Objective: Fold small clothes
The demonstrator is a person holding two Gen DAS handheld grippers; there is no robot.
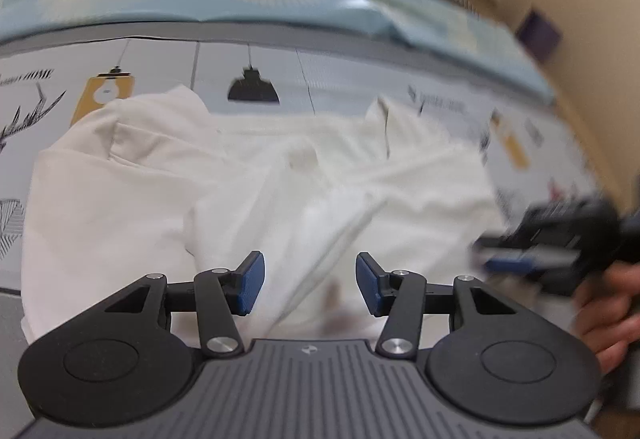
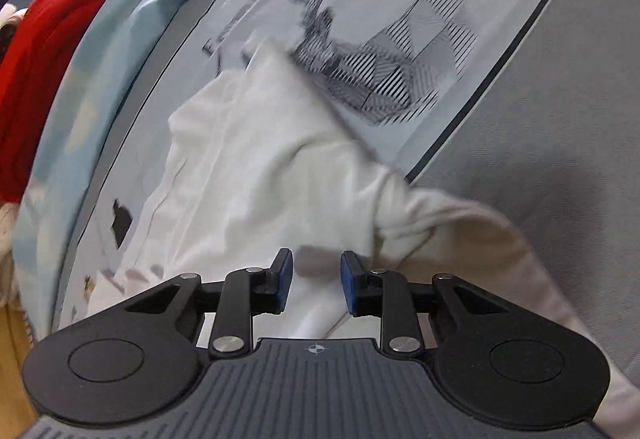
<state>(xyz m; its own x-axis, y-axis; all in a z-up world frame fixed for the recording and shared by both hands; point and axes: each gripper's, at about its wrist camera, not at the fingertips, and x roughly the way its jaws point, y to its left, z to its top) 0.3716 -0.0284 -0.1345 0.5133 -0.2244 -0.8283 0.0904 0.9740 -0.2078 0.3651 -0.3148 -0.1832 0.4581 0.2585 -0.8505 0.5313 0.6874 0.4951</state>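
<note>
White garment [image 1: 280,183] lying rumpled on printed mat [image 1: 340,79]; left gripper [image 1: 310,285] hovering, jaws wide, empty; right gripper [image 2: 316,287], at 3 o'clock, narrower, gripping nothing.

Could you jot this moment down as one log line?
white garment: crumpled on printed mat | left gripper: open | right gripper: open
</note>
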